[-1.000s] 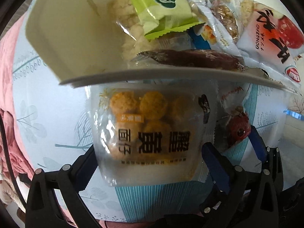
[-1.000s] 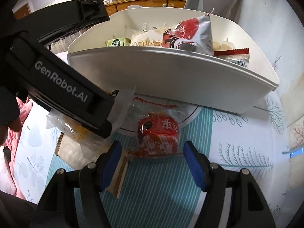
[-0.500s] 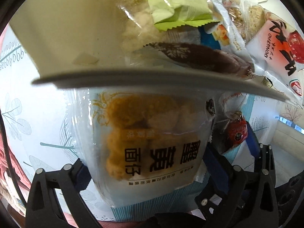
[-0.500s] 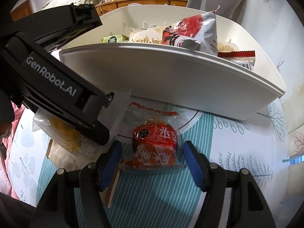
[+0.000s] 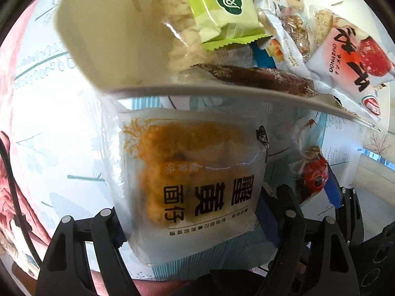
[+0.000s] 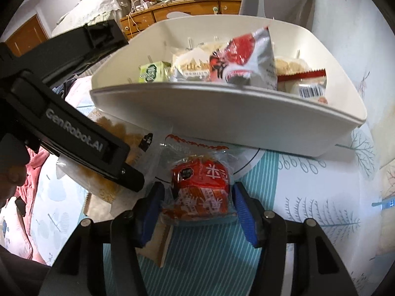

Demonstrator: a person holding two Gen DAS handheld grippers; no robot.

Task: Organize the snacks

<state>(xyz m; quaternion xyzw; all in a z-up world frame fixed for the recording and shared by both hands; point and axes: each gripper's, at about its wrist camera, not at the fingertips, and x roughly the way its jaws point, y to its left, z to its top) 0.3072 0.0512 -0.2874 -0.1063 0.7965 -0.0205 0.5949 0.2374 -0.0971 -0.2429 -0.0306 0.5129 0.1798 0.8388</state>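
My left gripper (image 5: 190, 212) is shut on a clear packet of orange crackers (image 5: 192, 172) and holds it above the table, just below the near rim of the white snack bin (image 5: 103, 49). The bin holds several packets, among them a green one (image 5: 222, 7) and a red-and-white one (image 5: 350, 56). My right gripper (image 6: 197, 204) has its blue pads on both sides of a red snack packet (image 6: 200, 190), in front of the bin (image 6: 222, 120). The left gripper's body (image 6: 74, 133) crosses the right wrist view at left.
The table has a patterned cloth with teal stripes (image 6: 202, 254) and tree prints. A brown card (image 6: 163, 246) lies under the right gripper. A pink cloth (image 5: 9, 167) hangs at the left edge. A wooden cabinet (image 6: 187, 9) stands behind the bin.
My left gripper has lifted the cracker packet and swung it around near the bin's rim. My right gripper has moved forward around the red packet and its pads have closed in on it.
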